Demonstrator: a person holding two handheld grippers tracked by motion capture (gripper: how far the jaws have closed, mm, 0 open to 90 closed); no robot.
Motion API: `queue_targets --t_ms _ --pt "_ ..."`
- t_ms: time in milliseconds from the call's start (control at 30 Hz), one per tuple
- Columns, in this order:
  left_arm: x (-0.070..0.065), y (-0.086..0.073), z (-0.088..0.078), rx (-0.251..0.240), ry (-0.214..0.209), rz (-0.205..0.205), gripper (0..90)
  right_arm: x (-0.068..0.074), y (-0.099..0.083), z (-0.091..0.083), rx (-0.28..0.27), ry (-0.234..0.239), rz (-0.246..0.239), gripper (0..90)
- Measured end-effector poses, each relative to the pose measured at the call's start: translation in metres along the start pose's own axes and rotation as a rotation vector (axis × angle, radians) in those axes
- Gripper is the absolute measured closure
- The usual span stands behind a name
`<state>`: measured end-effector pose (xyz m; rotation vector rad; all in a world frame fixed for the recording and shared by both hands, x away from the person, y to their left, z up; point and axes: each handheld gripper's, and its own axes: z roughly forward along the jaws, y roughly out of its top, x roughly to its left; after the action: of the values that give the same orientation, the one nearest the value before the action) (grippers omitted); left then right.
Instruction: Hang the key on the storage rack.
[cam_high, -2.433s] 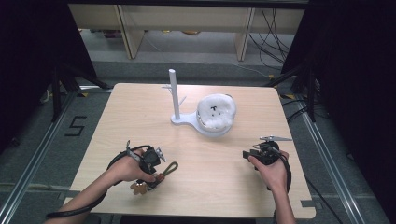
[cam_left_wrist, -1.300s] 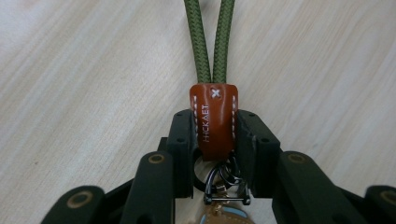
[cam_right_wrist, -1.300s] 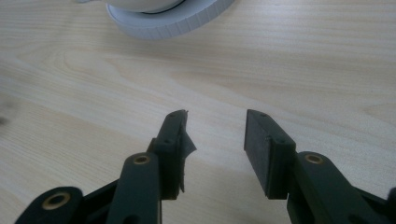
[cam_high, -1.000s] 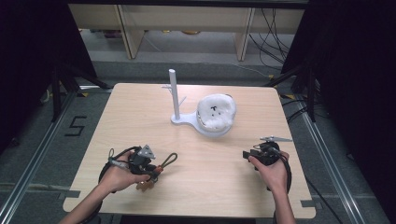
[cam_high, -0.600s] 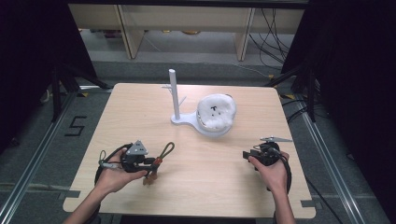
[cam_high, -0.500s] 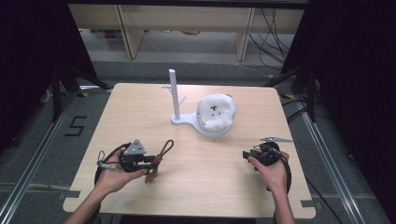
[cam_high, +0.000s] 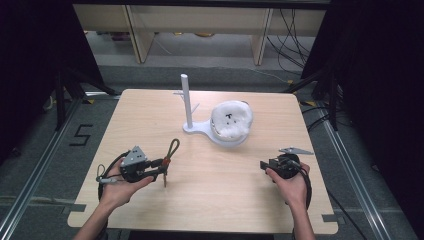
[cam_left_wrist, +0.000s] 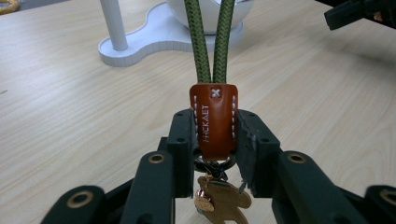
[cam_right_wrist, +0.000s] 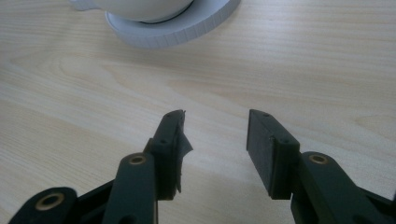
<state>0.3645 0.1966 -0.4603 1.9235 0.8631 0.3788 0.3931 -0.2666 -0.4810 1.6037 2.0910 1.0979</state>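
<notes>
Keychain (cam_left_wrist: 213, 122): the left gripper (cam_left_wrist: 214, 140) is clamped on its leather tab, the green cord loop (cam_left_wrist: 209, 37) standing ahead, the metal charm (cam_left_wrist: 219, 200) dangling beneath. It looks light and floppy, so the stiff tab grips best. The right gripper (cam_right_wrist: 215, 135), jaws just widened, holds nothing.

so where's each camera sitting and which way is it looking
high view: above the person's side, looking forward and down on the table; both forearms, left tongs, right tongs.
left gripper view: on the left tongs, looking along jaws clamped on the key strap toward the white stand.
right gripper view: on the right tongs, jaws just opening, empty, facing the white stand.
Shared: both gripper views show the stand.
</notes>
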Motion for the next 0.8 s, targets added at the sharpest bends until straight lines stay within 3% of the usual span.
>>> queue_targets --t_ms 67,100,133,167,333,367,533,800 --pt "0.0003 -0.0003 -0.0003 -0.013 0.001 -0.006 68.3 0.0007 -0.0009 0.0005 -0.006 0.007 0.004 57.2" --pt "0.0011 -0.0006 -0.0013 -0.036 0.005 -0.012 68.4 0.0044 -0.002 0.0001 -0.009 0.007 0.039 57.0" --pt "0.0014 -0.0006 -0.0017 -0.043 0.008 -0.013 68.3 0.0011 -0.0018 0.0006 -0.015 0.005 -0.003 57.0" --pt "0.0012 -0.0003 -0.003 -0.046 0.024 -0.014 68.4 0.0009 -0.0021 0.0005 -0.016 0.009 -0.009 56.9" --pt "0.0016 -0.0004 -0.0045 -0.097 0.032 -0.03 68.4 0.0007 -0.0039 0.0009 -0.043 0.006 -0.023 56.3" --pt "0.0016 -0.0006 -0.0044 -0.108 0.035 -0.03 68.4 0.0011 -0.0041 0.0012 -0.044 -0.014 -0.026 56.1" --pt "0.0026 0.0 -0.0046 -0.146 0.041 -0.035 68.3 0.0018 -0.0048 0.0 -0.052 0.001 -0.02 56.0" --pt "0.007 0.0036 -0.0052 -0.222 0.065 -0.049 68.3 0.0018 -0.0062 0.0008 -0.078 -0.014 -0.032 56.0"
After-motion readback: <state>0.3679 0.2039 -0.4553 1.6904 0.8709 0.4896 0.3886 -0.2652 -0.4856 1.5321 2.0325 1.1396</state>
